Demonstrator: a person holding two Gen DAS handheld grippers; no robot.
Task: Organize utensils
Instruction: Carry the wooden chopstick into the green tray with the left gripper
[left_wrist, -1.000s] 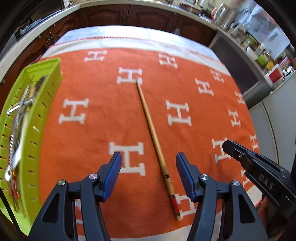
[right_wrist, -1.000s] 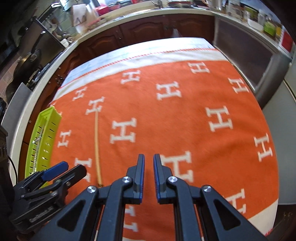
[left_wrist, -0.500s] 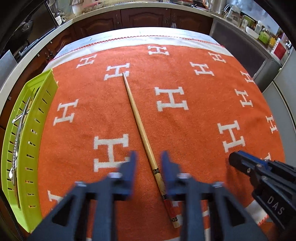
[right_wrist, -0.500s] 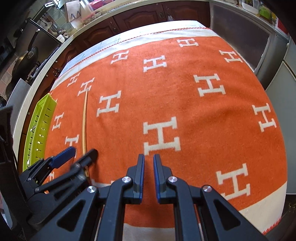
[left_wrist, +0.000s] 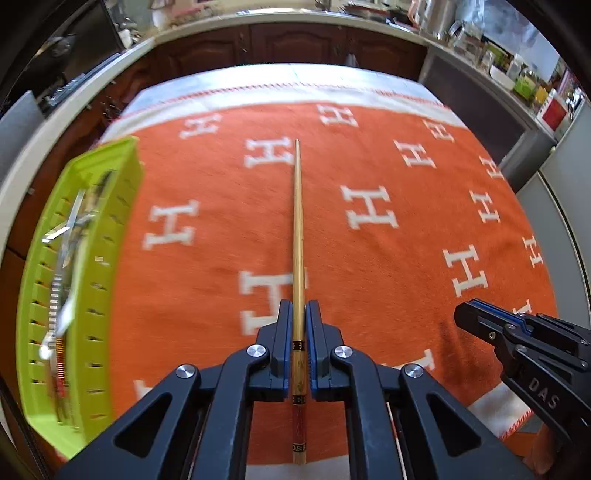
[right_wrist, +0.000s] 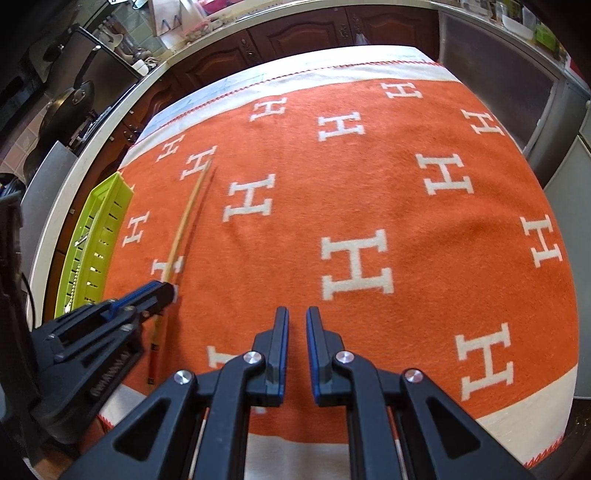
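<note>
An orange blanket (left_wrist: 369, 258) patterned with white H letters covers the worktop. At its left edge sits a green slotted tray (left_wrist: 92, 295) with metal cutlery (left_wrist: 62, 266) inside. The left claw (left_wrist: 299, 314) is clamped on a wooden chopstick (left_wrist: 298, 221) near its decorated red end. The right claw (right_wrist: 297, 321) hangs empty, jaws narrow, above the blanket.

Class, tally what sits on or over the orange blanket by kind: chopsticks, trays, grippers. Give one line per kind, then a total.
Chopsticks: 1, the wooden chopstick clamped in the left gripper.
Trays: 1, the green tray, with metal utensils inside too blurred to count.
Grippers: 2, left and right gripper.
Total: 4
</note>
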